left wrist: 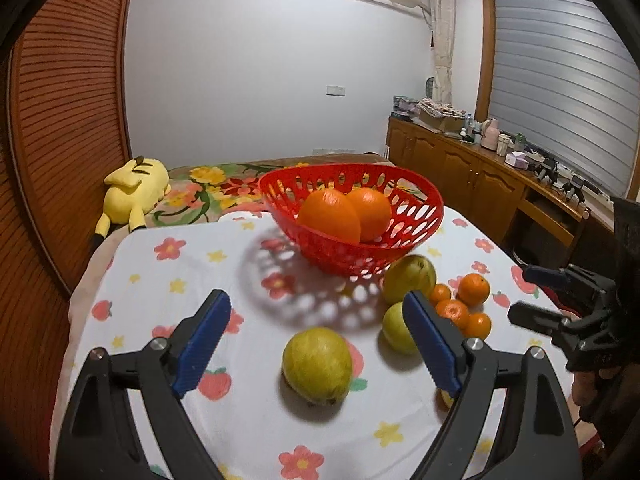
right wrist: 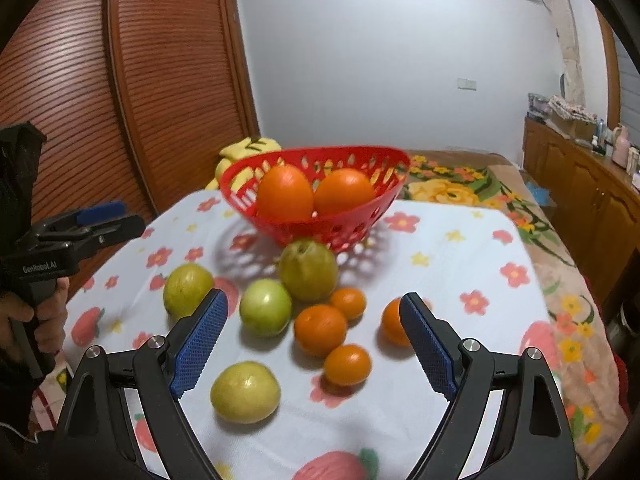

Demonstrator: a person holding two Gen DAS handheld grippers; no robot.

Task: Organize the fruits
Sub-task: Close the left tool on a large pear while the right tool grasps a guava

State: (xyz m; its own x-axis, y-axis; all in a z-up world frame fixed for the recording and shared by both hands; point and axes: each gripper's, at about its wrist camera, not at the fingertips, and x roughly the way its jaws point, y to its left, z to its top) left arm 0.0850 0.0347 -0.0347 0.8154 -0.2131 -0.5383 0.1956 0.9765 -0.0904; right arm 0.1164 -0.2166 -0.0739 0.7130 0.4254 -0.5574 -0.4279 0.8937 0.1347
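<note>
We see a red basket (right wrist: 320,216) at the far side of a flowery cloth (left wrist: 160,280), w/ two big oranges (right wrist: 285,192) inside, side by side. In front of it, loose on the cloth, lie four green fruits (right wrist: 308,270) & four small oranges (right wrist: 320,330), close together. Our left gripper (left wrist: 316,344) is spread wide w/ nothing in it; one green fruit (left wrist: 317,365) sits on the cloth betw. its fingers, not touched. Our right gripper (right wrist: 314,346) is spread wide too, empty, over the small oranges & another green fruit (right wrist: 245,392). A yellow soft toy (left wrist: 134,188) lies behind the cloth, on the left.
</note>
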